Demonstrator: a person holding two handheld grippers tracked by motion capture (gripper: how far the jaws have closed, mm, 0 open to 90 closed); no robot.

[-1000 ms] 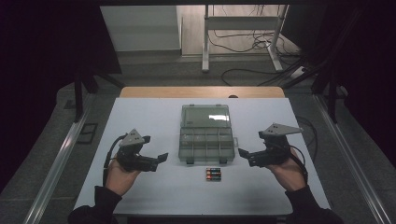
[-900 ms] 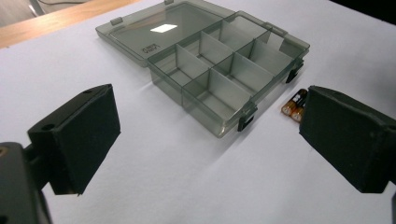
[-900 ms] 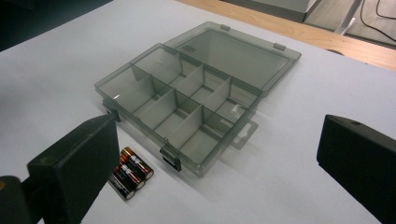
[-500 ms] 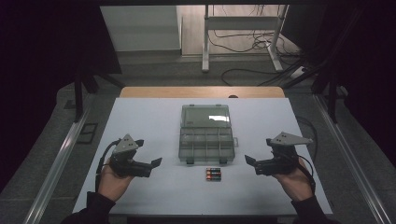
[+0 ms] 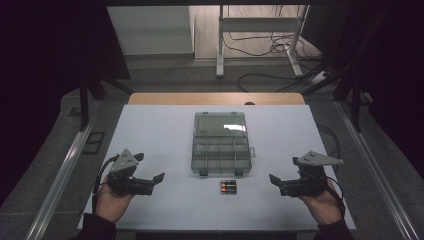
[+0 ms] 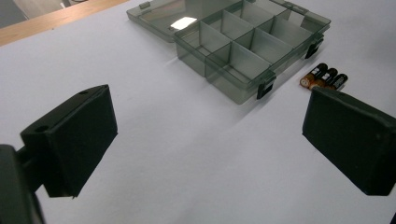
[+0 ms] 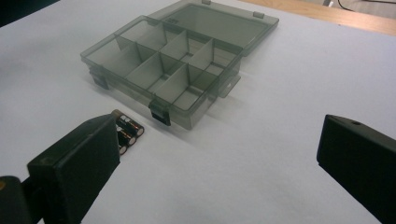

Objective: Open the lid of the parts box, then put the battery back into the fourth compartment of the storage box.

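Note:
A smoky clear compartment box [image 5: 220, 152] lies in the middle of the white table [image 5: 150, 135], its lid [image 5: 220, 124] folded open toward the far side and its several compartments empty. Three batteries [image 5: 228, 186] lie side by side just in front of the box. My left gripper [image 5: 155, 181] is held low at the front left, open and holding nothing, pointing toward the batteries. My right gripper [image 5: 277, 185] is held at the front right, open and holding nothing. The left gripper view has the box [image 6: 252, 46] and batteries [image 6: 324, 77] ahead; the right gripper view has the box [image 7: 163, 70] and batteries [image 7: 128, 133] ahead.
A wooden strip [image 5: 215, 98] runs along the table's far edge. Metal rails [image 5: 65, 170] flank both sides of the table. Cables [image 5: 260, 50] and a stand's legs sit on the floor beyond.
Both hands have drawn back toward the table's front edge and slightly outward, away from the box. Box and batteries have not moved.

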